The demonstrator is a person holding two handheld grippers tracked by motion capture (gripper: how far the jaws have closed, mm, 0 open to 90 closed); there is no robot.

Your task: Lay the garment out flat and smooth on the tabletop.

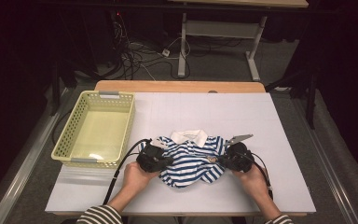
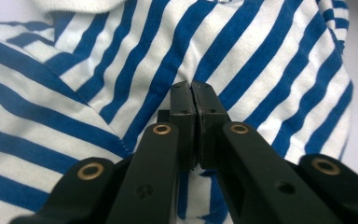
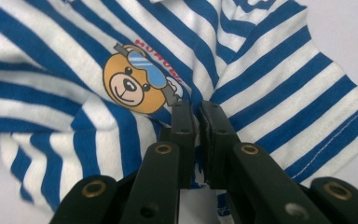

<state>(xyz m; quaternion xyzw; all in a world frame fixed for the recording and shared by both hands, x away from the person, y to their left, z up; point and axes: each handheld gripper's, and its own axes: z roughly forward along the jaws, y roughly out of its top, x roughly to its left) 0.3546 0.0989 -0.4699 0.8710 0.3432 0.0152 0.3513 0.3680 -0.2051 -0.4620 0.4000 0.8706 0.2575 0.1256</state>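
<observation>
Striped shirt — small, blue and white, white collar — lies rumpled on the white table, near the front edge and midway between the two hands. A bear print sits on its front.

Left gripper: jaws drawn together with a fold of the striped cloth pinched between them, judging by the puckered fabric at the tips. Right gripper: jaws nearly together, a thin slit left, cloth bunched up into it just beside the bear print. Both hold fabric, each at one side of the garment.

Yellow basket stands to the left on the table, apart from the shirt and with nothing in it.

Risks, as judged from here:
- Each pinch looks shallow — only a small ridge of cloth at the tips. A quick lift or sideways tug could pull the fabric free, most likely on the right, where the jaws are not fully together.
- The pinch may take only the top layer; the back layer would then sag and drag, spoiling any fold or a clean drop.
- Uneven pull from the two hands would twist the shirt and bunch it further.
- If carried towards the basket, hanging cloth could catch on its rim.
</observation>
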